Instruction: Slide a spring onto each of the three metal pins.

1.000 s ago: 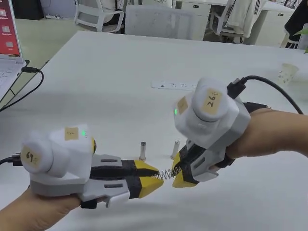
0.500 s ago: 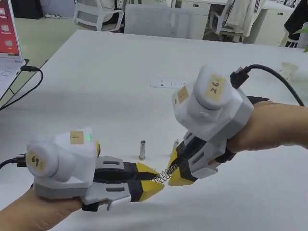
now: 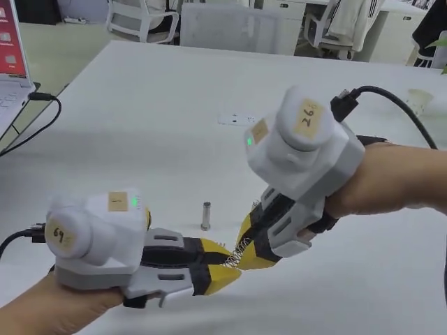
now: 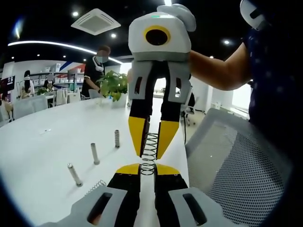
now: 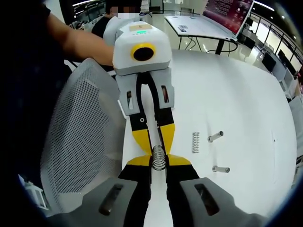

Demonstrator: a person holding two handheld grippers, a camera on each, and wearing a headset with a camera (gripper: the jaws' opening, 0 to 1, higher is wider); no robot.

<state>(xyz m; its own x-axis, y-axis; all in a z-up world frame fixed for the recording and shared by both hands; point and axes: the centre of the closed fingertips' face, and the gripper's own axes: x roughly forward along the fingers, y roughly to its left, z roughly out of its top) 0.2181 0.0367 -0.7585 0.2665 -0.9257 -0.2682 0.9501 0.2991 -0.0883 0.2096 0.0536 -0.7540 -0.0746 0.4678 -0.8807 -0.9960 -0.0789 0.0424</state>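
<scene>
Steel spring (image 4: 149,146) hangs between your two grippers, just to your side of the bare pin (image 3: 206,216). Your left gripper (image 4: 147,169) pinches one end and your right gripper (image 5: 159,163) clamps the other, both jaws narrow.

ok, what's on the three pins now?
The far pin carries a spring; middle pin and near pin are bare. In the head view the right gripper covers part of the row.
</scene>
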